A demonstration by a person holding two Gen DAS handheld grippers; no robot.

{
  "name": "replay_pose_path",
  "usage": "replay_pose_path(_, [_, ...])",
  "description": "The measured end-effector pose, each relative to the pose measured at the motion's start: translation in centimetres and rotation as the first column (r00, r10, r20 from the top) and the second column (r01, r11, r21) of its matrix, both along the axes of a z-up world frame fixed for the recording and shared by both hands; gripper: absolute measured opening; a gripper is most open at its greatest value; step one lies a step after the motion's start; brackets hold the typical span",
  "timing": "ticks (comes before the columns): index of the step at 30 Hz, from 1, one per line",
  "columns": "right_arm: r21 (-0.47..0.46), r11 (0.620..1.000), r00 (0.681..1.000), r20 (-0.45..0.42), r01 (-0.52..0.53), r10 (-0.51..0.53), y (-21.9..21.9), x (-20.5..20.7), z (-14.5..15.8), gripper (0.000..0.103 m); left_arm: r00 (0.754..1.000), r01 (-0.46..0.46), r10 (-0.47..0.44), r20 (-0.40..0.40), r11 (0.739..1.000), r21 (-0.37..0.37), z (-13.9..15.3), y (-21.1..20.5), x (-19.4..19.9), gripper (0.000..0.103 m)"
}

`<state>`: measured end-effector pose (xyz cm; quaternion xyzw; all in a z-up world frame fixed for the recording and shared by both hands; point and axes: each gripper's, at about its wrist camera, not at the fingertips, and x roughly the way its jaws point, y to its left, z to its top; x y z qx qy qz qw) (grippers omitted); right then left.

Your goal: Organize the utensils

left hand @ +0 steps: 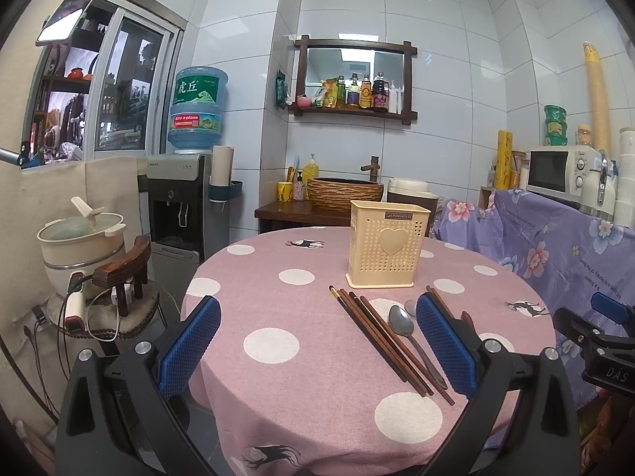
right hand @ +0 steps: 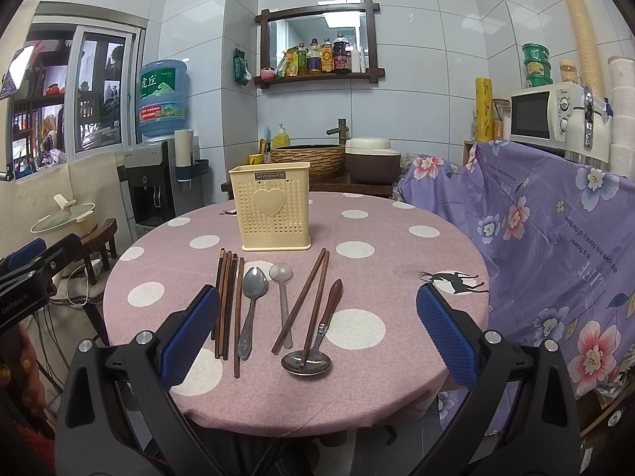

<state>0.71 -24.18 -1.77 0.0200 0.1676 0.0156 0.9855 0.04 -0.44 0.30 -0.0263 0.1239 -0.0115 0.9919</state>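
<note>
Both the left gripper (left hand: pixel 317 341) and the right gripper (right hand: pixel 317 329) hung wide open, holding nothing. Chopsticks (right hand: pixel 226 301) and spoons (right hand: pixel 254 289) lay flat on the bench (right hand: pixel 397 246) (polka-dot cloth), just before the upright cream holder (right hand: pixel 274 206).

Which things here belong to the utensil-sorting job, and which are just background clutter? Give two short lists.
Part of the job: cream holder; bundle of dark chopsticks; metal spoon; clear plastic spoon; loose chopstick pair; wooden-handled ladle.

Just lying about: microwave; water dispenser; bottle shelf; basin; rice cooker.
</note>
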Motion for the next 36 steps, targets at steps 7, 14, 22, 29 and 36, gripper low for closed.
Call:
replay_pose_path(7, [0.000,1.000,1.000,-0.001,0.000,0.000,0.0,0.0,0.0,0.098,1.000,0.002,-0.002,-0.002,1.000,-0.001,-0.2,-0.1,0.0,0.098])
replay_pose_path(14, [-0.001,1.000,1.000,-0.001,0.000,0.000,0.0,0.0,0.0,0.098,1.000,-0.001,0.001,-0.005,1.000,-0.001,-0.2,0.0,0.0,0.098])
replay_pose_path(22, [-0.001,1.000,1.000,-0.002,-0.001,0.001,0.1,0.1,-0.1,0.098,1.000,0.000,0.000,-0.009,1.000,0.001,-0.6,0.0,0.1,0.098])
replay_pose_path(29, [0.000,1.000,1.000,-0.004,-0.001,0.001,0.1,0.1,0.0,0.098,1.000,0.004,-0.004,-0.012,1.000,0.001,-0.8,0.1,0.1,0.098])
replay_pose_path(36, [-0.006,1.000,1.000,-0.012,0.000,0.000,0.4,0.2,-0.4,0.098,1.000,0.005,-0.005,-0.025,1.000,0.004,-1.1,-0.1,0.3,0.098])
